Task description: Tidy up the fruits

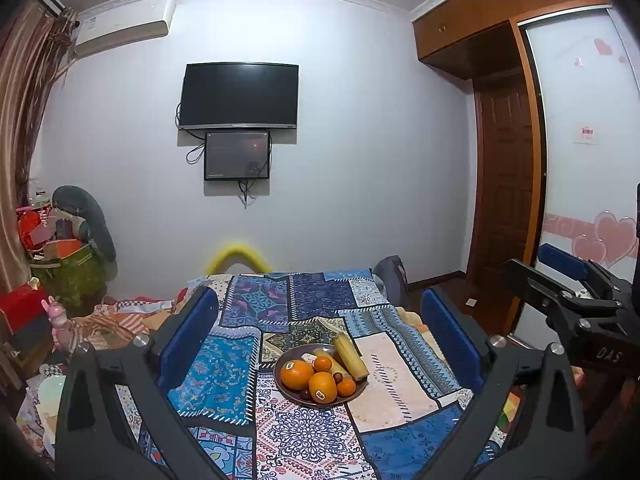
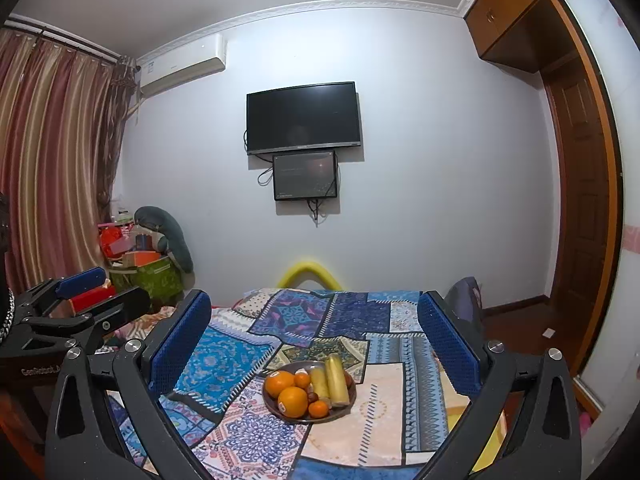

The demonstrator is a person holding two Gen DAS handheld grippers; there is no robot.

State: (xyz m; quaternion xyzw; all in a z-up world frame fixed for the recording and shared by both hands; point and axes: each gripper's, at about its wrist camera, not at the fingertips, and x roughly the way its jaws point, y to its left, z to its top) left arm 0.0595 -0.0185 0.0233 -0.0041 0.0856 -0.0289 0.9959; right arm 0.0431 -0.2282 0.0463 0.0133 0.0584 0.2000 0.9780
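A dark round plate [image 1: 285, 390] [image 2: 349, 407] of fruit sits on a patchwork cloth. It holds large oranges [image 1: 297, 374] [image 2: 280, 384], small tangerines [image 1: 322, 363] [image 2: 319, 409], two long yellow fruits [image 1: 351, 356] [image 2: 336, 379] and a few small dark round fruits [image 1: 338, 378]. My left gripper [image 1: 320, 336] is open and empty, held above and short of the plate. My right gripper [image 2: 316, 340] is open and empty, also short of the plate. Each gripper shows at the edge of the other's view: the right one [image 1: 560, 280], the left one [image 2: 92, 292].
The patchwork cloth [image 1: 224, 364] [image 2: 384, 432] covers a table or bed. Cluttered boxes and a green bag [image 1: 68, 272] [image 2: 156, 276] stand at the left by curtains. A TV [image 1: 239, 96] hangs on the far wall. A wooden wardrobe and door [image 1: 504, 184] are at the right.
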